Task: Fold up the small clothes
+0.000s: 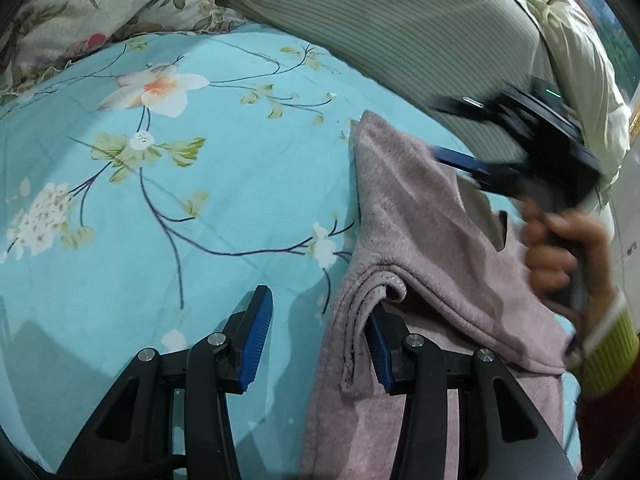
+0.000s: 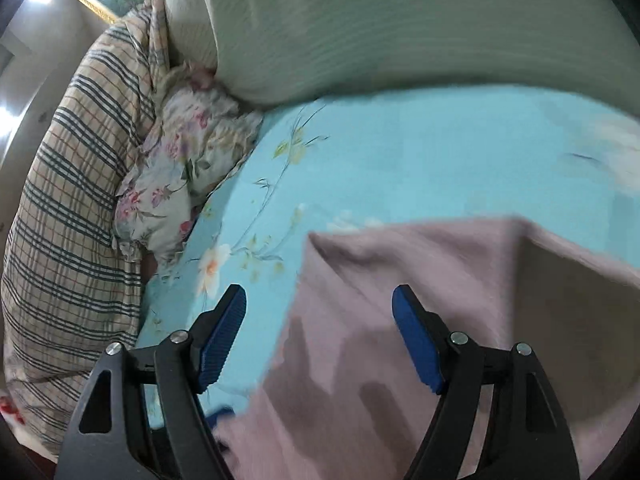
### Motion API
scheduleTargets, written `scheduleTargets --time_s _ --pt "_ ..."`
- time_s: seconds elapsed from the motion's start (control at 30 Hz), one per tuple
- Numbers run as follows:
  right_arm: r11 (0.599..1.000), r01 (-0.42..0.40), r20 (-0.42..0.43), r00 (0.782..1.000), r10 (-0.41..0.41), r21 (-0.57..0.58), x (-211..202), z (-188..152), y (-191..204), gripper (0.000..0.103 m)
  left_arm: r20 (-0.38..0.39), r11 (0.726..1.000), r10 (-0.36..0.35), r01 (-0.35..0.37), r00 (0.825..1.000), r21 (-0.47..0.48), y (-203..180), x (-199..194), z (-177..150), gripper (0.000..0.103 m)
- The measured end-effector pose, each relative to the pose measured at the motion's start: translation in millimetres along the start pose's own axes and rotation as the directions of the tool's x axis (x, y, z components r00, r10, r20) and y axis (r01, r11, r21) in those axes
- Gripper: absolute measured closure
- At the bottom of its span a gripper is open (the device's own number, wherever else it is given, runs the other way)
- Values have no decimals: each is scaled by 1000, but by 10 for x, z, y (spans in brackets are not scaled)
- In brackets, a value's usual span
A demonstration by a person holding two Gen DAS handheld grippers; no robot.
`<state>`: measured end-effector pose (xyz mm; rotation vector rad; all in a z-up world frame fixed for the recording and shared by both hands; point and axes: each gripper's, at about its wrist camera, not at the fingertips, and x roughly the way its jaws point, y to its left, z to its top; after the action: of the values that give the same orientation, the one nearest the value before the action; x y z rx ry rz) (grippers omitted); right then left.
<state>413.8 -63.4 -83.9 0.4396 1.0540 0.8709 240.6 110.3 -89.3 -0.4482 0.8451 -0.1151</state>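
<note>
A small mauve fleece garment [image 1: 416, 216] lies partly folded on the light blue floral bedsheet [image 1: 224, 184]. My left gripper [image 1: 320, 340] is open; a folded edge of the garment drapes over its right finger [image 1: 380, 356], while its left finger [image 1: 256, 336] is over bare sheet. My right gripper shows blurred in the left wrist view [image 1: 460, 160], held in a hand above the garment's far side. In the right wrist view my right gripper [image 2: 320, 336] is open and empty above the garment [image 2: 400, 280], which is blurred.
A green striped pillow [image 1: 400, 28] lies along the far side. A floral pillow [image 2: 184, 184] and a plaid quilt [image 2: 68, 208] are piled at the left of the right wrist view. Open bedsheet [image 2: 440, 152] lies beyond the garment.
</note>
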Motion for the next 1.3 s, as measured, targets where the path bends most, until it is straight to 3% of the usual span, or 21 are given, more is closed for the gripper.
scheduleTargets --time_s 0.13,0.23,0.3,0.4,0.47,0.5,0.63,0.73,0.83,0.9,0.93,0.97,1.07,1.13,1.23,1.3 --pt "997 54 103 993 -60 64 -784 -640 -117 26 -28 998 42 -41 999 40 -50 21 8 56" --pt "978 171 189 963 -192 121 -1420 -1190 -294 26 -36 998 37 -35 999 53 -105 -71 2 56" --pt "937 296 240 911 -336 186 -1838 -1516 -469 26 -37 998 0 3 999 57 -149 -147 20 56" --pt "832 438 282 796 -535 340 -2431 -1954 -788 26 -13 996 -38 39 999 79 -268 -247 61 55" --pt "765 490 262 741 -618 418 -2641 -2106 -980 26 8 993 -63 62 998 104 -383 -278 113 55" --pt "740 502 240 730 -640 447 -2690 -2148 -1084 26 10 991 -74 72 997 115 -428 -263 145 55" --pt "733 512 213 735 -644 448 -2620 -2099 -1290 32 17 974 -129 124 991 188 -644 -172 208 55" --pt "740 542 160 753 -638 399 -2361 -1936 -1343 33 -15 968 -91 92 996 232 -713 27 247 55" --pt "740 525 132 771 -623 420 -2303 -1921 -1470 34 -49 967 -32 43 998 251 -667 250 289 55" --pt "757 509 142 784 -604 411 -2298 -1877 -1456 61 -69 965 24 -5 997 262 -602 383 300 55" --pt "764 507 142 789 -598 400 -2305 -1869 -1415 92 -80 965 49 -27 996 261 -560 434 298 54" --pt "774 500 166 789 -592 388 -2331 -1837 -1351 97 -89 966 55 -31 995 258 -516 468 288 53" --pt "815 490 305 760 -573 309 -2467 -1779 -1028 97 -72 966 58 -38 996 257 -483 457 257 53" --pt "837 477 364 754 -547 269 -2500 -1778 -931 98 -48 958 88 -72 995 277 -510 443 223 53" --pt "756 582 230 725 -649 300 -2322 -1790 -1149 97 -23 956 111 -100 994 276 -504 440 210 53" --pt "732 585 144 738 -659 351 -2252 -1883 -1362 97 -7 956 131 -125 991 265 -490 428 221 52"
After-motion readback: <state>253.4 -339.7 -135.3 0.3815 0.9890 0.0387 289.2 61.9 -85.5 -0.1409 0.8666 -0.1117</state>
